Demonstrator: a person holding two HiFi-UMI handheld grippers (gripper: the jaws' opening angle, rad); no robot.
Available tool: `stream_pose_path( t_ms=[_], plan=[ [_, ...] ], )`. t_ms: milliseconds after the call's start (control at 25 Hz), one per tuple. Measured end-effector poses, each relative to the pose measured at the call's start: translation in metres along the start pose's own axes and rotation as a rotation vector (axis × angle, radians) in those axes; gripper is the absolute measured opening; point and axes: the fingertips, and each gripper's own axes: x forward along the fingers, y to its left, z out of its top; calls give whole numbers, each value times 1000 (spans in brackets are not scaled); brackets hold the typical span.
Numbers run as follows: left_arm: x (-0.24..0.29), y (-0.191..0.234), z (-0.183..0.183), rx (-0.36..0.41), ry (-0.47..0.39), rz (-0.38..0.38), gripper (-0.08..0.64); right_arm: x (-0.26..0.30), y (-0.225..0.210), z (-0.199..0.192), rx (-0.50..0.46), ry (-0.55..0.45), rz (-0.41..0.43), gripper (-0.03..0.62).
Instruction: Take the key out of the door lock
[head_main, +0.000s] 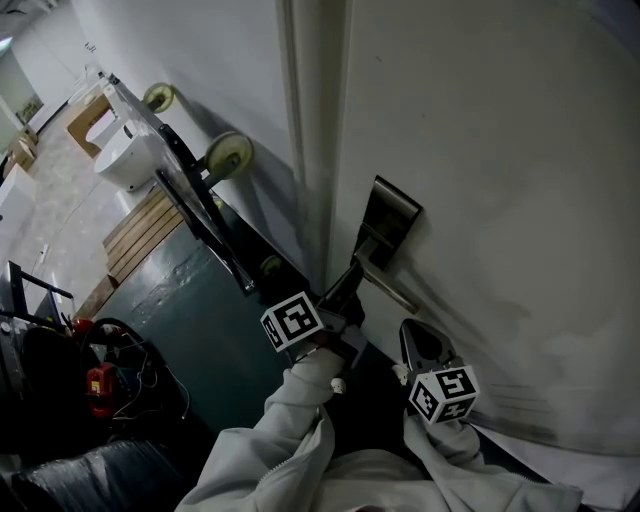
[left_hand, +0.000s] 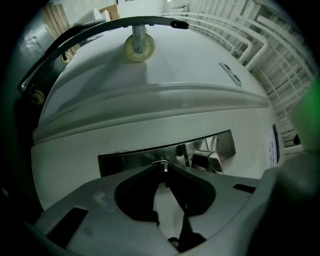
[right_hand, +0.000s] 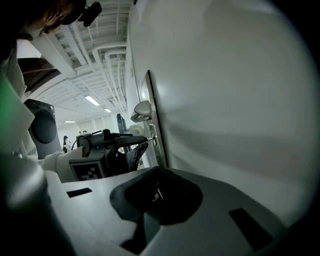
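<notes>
your left gripper (left_hand: 163, 169) pinched tight on key (left_hand: 163, 163); key sits in lock plate (left_hand: 125, 160), just beside handle (left_hand: 212, 161). your right gripper (right_hand: 157, 192) jaws together, gripping nothing, close to door (head_main: 500, 150), apart from lock.

Both arms are in loose, pale grey fabric sleeves (head_main: 303, 398) that bunch at the cuffs. The left gripper (head_main: 352, 275) and the right gripper (head_main: 418, 338) each carry a white cube (head_main: 292, 322) printed with black square markers. In the gripper views the bodies are smooth light grey plastic cut with rectangular slots, and the fingers (left_hand: 137, 195) are black, tapering to a narrow tip.
</notes>
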Motion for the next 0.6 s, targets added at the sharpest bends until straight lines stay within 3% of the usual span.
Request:
stream_pose_path(
  t_ms=[120,600],
  plan=[
    [1,-4,-1,-4,-1,-13,34,-2,0,0,-7,4,2,52],
    [1,-1,-1,-80,-17,-20,28,-4,5,-5,-15,14,17,52]
  ],
)
